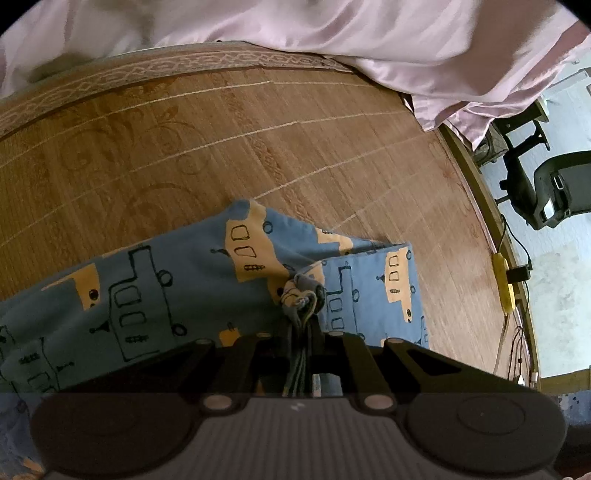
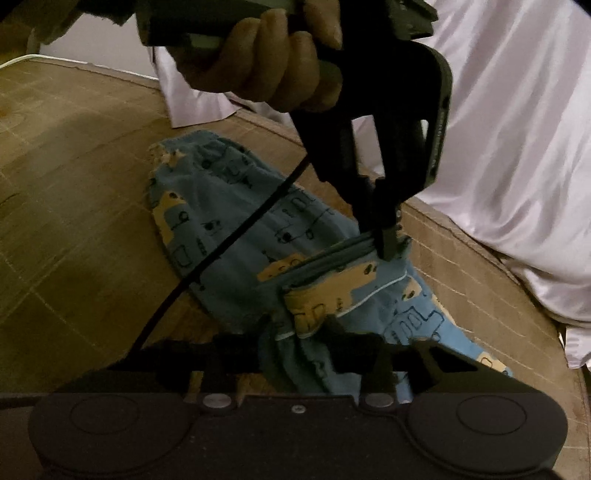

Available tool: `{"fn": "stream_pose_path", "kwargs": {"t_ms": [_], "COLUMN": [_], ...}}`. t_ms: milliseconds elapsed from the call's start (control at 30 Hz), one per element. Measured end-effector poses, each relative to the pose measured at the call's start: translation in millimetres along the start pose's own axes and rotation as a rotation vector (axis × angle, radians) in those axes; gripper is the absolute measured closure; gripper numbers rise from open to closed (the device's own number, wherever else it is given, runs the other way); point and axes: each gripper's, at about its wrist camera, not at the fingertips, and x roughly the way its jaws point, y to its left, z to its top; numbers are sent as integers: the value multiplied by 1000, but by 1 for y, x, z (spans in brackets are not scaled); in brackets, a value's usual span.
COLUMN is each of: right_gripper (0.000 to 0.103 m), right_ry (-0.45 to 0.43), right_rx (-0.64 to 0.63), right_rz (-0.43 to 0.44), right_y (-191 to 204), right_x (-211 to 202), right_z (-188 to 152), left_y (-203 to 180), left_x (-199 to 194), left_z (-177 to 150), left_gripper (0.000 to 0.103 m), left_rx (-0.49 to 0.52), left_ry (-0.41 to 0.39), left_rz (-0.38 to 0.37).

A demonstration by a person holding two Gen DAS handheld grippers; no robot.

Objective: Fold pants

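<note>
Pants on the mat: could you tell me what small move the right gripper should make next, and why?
Probably close the right gripper firmly on the pants: cloth lies between its jaws, and the left gripper is clamped on their edge.

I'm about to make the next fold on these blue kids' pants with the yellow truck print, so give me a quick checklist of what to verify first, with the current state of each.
1. Left gripper clamped on the grey waistband edge of the blue truck-print pants: ok, jaws closed on bunched cloth.
2. Right gripper holding cloth: cannot tell; cloth lies between the jaws, but the pads are dark and blurred.
3. Pants resting on the woven bamboo mat: ok.
4. Pants lying flat: not ok, bunched and wrinkled between the grippers.
5. Black cable clear of the cloth: not ok, it crosses over the pants.
6. Pale pink satin sheet clear of the pants: ok, apart along the mat's edge.
</note>
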Motion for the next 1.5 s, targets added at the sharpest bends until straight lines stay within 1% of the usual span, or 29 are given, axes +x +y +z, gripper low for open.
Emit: {"fn": "stream_pose_path", "kwargs": {"t_ms": [33, 67, 200, 267, 433, 533, 567, 633, 667, 700, 733, 767, 800, 833, 867, 900, 933, 967, 1033, 1100, 1133, 1167, 1233, 1300, 1333, 1367, 1433, 1500], "right_gripper": [82, 88, 90, 90, 90, 90, 90, 86, 78, 60, 48, 28, 20, 20, 20, 17, 16, 14, 12, 9, 8, 7, 5, 5, 5, 5, 4, 4], "right_ry": [-6, -10, -28, -34, -66, -66, -53, -9, 3, 5, 3, 0, -6, -7, -1, 8, 19, 31, 58, 90, 92, 89, 96, 112, 121, 132, 139, 142], "right_rx": [6, 12, 23, 29, 52, 49, 47, 36, 46, 60, 74, 78, 76, 71, 66, 57, 49, 46, 80, 177, 244, 311, 400, 420, 407, 391, 376, 369], "right_rz": [2, 3, 8, 18, 41, 61, 79, 119, 127, 132, 124, 107, 91, 78, 62, 35, 5, -36, -111, -166, -183, -186, -177, -167, -169, -174, -179, -180], "right_y": [-1, -3, -7, -8, -12, -9, -7, -3, -3, -6, -9, -13, -19, -27, -36, -47, -57, -69, -91, -114, -124, -133, -145, -148, -147, -144, -141, -139], "right_x": [-1, -2, -6, -12, -26, -24, -20, -10, -8, -9, -13, -17, -23, -29, -33, -36, -37, -36, -28, -19, -18, -18, -17, -15, -14, -13, -9, -7], "right_z": [0, -1, -1, -1, 1, 4, 4, 1, -2, -5, -8, -11, -15, -19, -23, -28, -33, -38, -48, -57, -63, -69, -81, -90, -94, -97, -98, -96], "left_y": [1, 1, 1, 1, 0, 4, 6, 11, 14, 15, 15, 16, 16, 15, 14, 12, 10, 6, -4, -17, -21, -25, -34, -38, -39, -39, -39, -36], "left_x": [-1, -1, -6, -10, -20, -26, -27, -26, -23, -20, -16, -12, -9, -7, -8, -12, -16, -21, -29, -31, -29, -23, -8, 7, 13, 14, 14, 14], "left_z": [0, 0, -1, -2, -7, -10, -12, -14, -15, -16, -18, -20, -22, -24, -26, -30, -33, -37, -45, -53, -56, -59, -65, -71, -75, -78, -79, -77], "left_gripper": [95, 95, 95, 95, 95, 95, 95, 95, 95, 94, 90, 84, 82, 75, 65, 60, 47, 36, 34, 30, 23, 21, 21, 21, 17, 12, 8, 4], "left_rx": [-4, -6, -7, -10, -7, -21, -25, -39, -42, -34, -16, -1, 4, 10, 16, 21, 28, 37, 62, 99, 109, 108, 108, 137, 155, 164, 156, 118], "left_ry": [0, -1, -12, -17, -26, -36, -36, -33, -25, -15, -4, 3, 8, 12, 9, -10, -30, -63, -129, -174, -191, -199, -163, -108, -93, -116, -121, -119], "left_rz": [1, 1, 2, -6, 3, 16, 23, 40, 51, 68, 94, 138, 187, 235, 265, 285, 299, 318, 352, 367, 372, 393, 476, 578, 619, 643, 666, 671]}}
